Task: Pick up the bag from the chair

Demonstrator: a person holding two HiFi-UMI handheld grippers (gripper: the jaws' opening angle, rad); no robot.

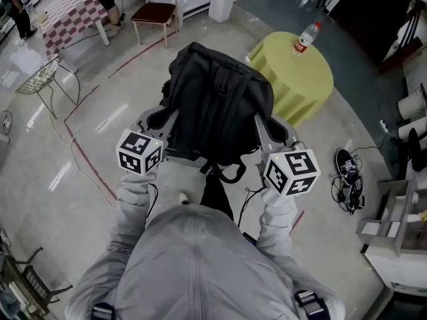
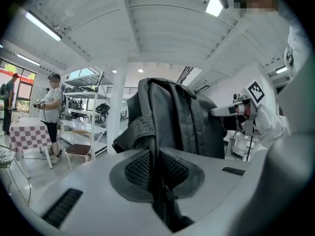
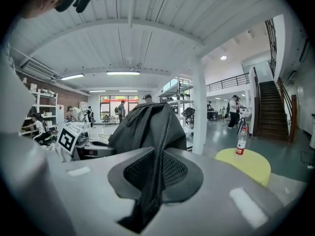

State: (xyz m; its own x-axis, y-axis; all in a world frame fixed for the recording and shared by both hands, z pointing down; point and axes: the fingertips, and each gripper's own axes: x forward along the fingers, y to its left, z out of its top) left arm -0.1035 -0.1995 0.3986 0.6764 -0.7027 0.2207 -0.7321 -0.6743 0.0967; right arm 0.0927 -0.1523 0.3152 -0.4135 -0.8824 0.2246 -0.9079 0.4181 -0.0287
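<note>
A black backpack hangs in the air in front of me, held up between both grippers. My left gripper is shut on its left side; in the left gripper view a strap of the bag runs down between the closed jaws. My right gripper is shut on the bag's right side, with dark fabric pinched between the jaws. A loop of strap dangles under the bag. The chair below is hidden by the bag and my body.
A round table with a yellow cloth carries a red-labelled water bottle at the right. A red-seated chair and a checkered table stand far left. Cables lie on the floor at right, beside a shelf.
</note>
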